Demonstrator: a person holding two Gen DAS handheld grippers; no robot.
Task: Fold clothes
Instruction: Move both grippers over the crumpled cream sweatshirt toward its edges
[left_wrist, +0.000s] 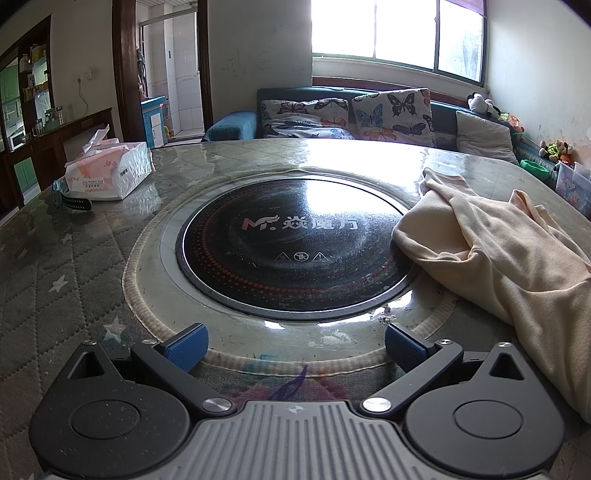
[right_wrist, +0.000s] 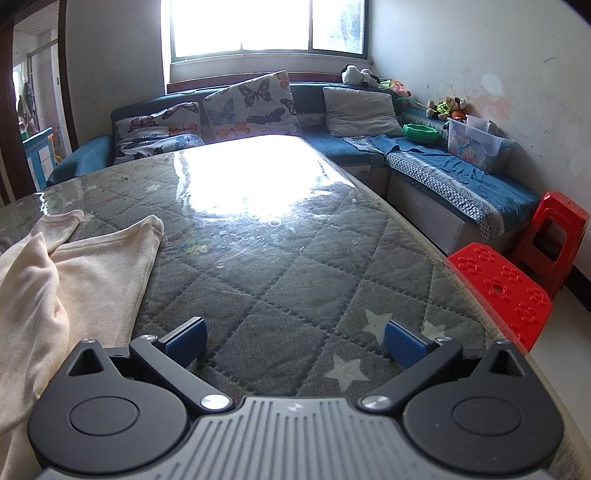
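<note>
The left gripper (left_wrist: 296, 347) hovers low over the table (left_wrist: 74, 266) with its blue-padded fingers (left_wrist: 188, 345) spread wide apart and nothing between them. It faces the round black cooktop (left_wrist: 291, 251) set into the table's middle. The cream garment (left_wrist: 498, 251) lies crumpled to the right of this gripper, apart from its right finger, with one edge overlapping the cooktop's right rim.

The right gripper (right_wrist: 295, 345) also stands with its fingers (right_wrist: 404, 345) wide apart and empty, above the quilted star-patterned table cover (right_wrist: 314, 288), near the table's right edge. In the right wrist view the cream garment (right_wrist: 55, 280) lies to the left of this gripper, reaching toward the far edge in two flat lobes; its near part passes beside and under the gripper's left housing.

A tissue box (left_wrist: 110, 171) sits near the table's far left corner. Two red stools (right_wrist: 517, 280) stand off the table's right edge.
</note>
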